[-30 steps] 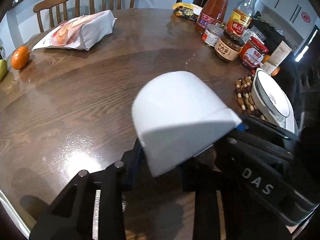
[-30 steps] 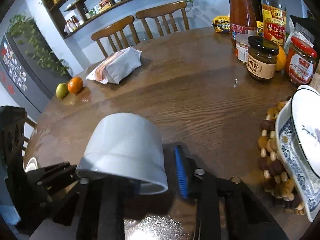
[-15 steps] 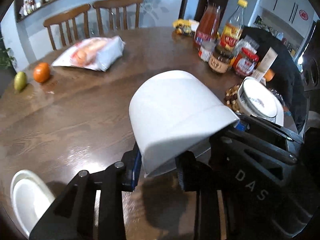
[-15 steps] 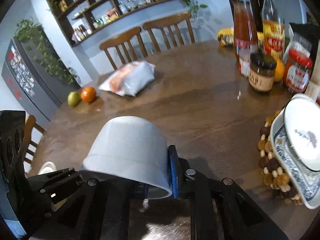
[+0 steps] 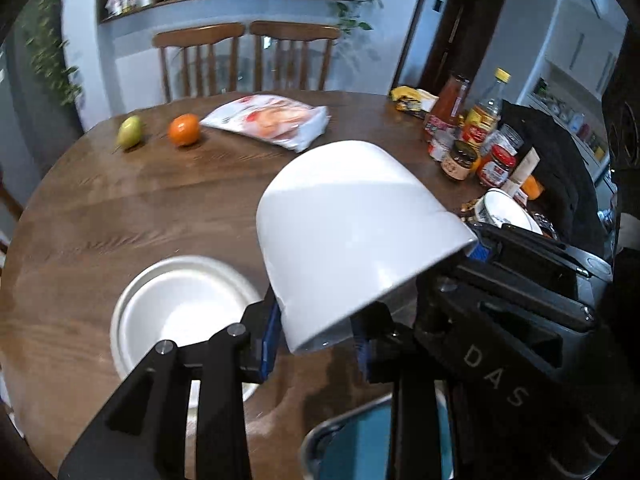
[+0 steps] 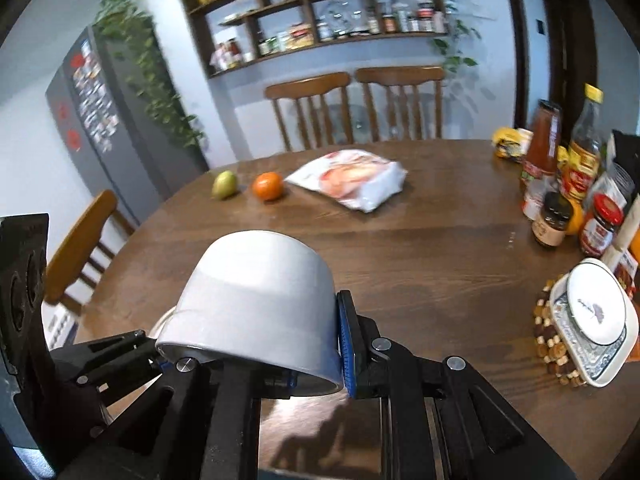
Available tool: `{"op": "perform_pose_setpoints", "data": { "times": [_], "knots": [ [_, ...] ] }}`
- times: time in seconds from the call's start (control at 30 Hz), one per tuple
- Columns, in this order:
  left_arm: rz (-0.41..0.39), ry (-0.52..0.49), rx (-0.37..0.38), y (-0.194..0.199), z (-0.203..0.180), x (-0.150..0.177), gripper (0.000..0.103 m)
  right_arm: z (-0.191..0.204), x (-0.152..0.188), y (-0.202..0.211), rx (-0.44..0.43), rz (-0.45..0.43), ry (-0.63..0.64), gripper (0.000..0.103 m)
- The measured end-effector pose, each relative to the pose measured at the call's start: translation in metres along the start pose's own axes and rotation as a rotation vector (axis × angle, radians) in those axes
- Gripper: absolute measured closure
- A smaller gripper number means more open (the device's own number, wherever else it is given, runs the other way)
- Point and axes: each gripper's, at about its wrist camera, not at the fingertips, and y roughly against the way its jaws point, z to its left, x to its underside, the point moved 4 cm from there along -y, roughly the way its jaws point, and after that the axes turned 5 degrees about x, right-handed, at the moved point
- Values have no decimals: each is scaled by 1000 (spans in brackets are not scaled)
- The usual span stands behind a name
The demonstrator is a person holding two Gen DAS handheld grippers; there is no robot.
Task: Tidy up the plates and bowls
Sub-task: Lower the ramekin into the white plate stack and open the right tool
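Note:
A white bowl (image 5: 344, 224) is held upside down and tilted above the wooden table (image 5: 140, 208), gripped at its rim from both sides. My left gripper (image 5: 316, 344) is shut on its rim. My right gripper (image 6: 316, 356) is shut on the opposite rim; the bowl also shows in the right wrist view (image 6: 256, 300). A white plate (image 5: 180, 312) lies on the table below and left of the bowl. A patterned dish with a small white plate in it (image 6: 592, 320) sits on a beaded trivet at the right.
A snack bag (image 5: 268, 120), an orange (image 5: 184, 130) and a green pear (image 5: 130, 137) lie at the far side. Bottles and jars (image 5: 468, 144) crowd the right edge. A metal-rimmed teal object (image 5: 352, 440) sits at the near edge. Chairs (image 6: 356, 108) stand behind.
Both grippers have lifted and drawn back with the bowl. The white plate, first out of view, has come into view under the left gripper.

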Motion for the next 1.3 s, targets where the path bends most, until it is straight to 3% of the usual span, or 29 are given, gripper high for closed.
{"op": "perform_pose_setpoints", "data": {
  "times": [0.43,0.87,1.03,1.13,1.3],
  "knots": [
    [165,167,-2,10,79,38,75,85,24,-47,-64,254,105,83],
    [305,240,31,-14,114,48,73,104,41,-102,-47,532,84,84],
    [317,249,53,-15,117,44,62,97,42,-114,-18,582,43,83],
    [237,222,11,1,118,33,49,94,40,-118,-27,593,24,83],
    [246,202,58,10,114,31,42,97,33,-113,-32,572,26,84]
  ]
}}
